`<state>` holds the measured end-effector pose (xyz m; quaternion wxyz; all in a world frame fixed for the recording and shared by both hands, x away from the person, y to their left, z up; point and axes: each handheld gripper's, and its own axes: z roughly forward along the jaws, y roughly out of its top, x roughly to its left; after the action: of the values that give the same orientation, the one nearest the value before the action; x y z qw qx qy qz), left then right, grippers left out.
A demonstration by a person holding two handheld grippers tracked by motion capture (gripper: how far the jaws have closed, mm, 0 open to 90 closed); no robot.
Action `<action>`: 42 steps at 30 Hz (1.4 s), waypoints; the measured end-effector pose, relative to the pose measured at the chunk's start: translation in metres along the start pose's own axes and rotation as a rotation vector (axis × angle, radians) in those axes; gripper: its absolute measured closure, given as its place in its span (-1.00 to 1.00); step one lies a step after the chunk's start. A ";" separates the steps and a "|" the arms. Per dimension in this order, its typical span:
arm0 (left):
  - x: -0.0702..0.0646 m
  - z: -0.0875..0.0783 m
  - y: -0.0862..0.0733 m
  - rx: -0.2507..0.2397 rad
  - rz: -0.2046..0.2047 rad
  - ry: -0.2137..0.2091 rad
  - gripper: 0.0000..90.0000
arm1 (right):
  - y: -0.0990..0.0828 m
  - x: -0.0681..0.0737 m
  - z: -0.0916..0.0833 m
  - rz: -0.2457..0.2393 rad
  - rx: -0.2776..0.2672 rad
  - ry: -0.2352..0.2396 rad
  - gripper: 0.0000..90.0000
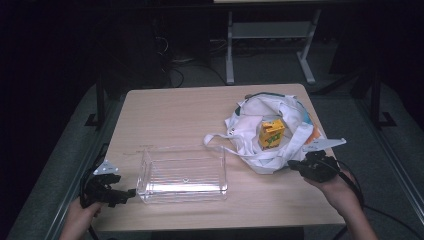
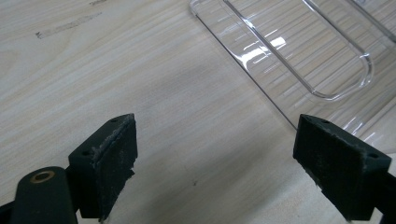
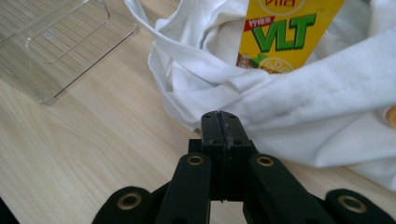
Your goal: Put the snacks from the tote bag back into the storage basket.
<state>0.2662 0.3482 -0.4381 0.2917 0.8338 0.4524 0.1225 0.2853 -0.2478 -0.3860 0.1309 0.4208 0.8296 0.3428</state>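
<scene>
The left gripper [image 1: 131,192] is being held with jaws wide apart at the bench's [image 1: 170,110] seven o'clock corner, just beside the clear plastic bin [image 1: 182,175]. Bare bench is being left open toward eleven o'clock. The white cloth bag [image 1: 270,135] is being seen slumped at three o'clock, a yellow drink carton [image 1: 271,134] upright inside. The right gripper [image 1: 295,166] is being held with jaws pressed together, empty, at the bag's five o'clock edge.
</scene>
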 end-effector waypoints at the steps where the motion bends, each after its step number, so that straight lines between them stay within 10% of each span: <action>1: 0.000 0.000 0.000 0.000 -0.003 0.001 -0.70 | 0.002 -0.001 0.001 -0.006 0.002 0.000 1.00; 42: -0.001 0.001 0.002 -0.007 0.020 0.001 -0.70 | 0.068 -0.028 0.055 -0.049 0.051 0.046 1.00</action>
<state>0.2671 0.3459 -0.4374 0.2933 0.8371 0.4439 0.1274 0.3714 -0.2169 -0.3818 0.1094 0.3957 0.8509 0.3278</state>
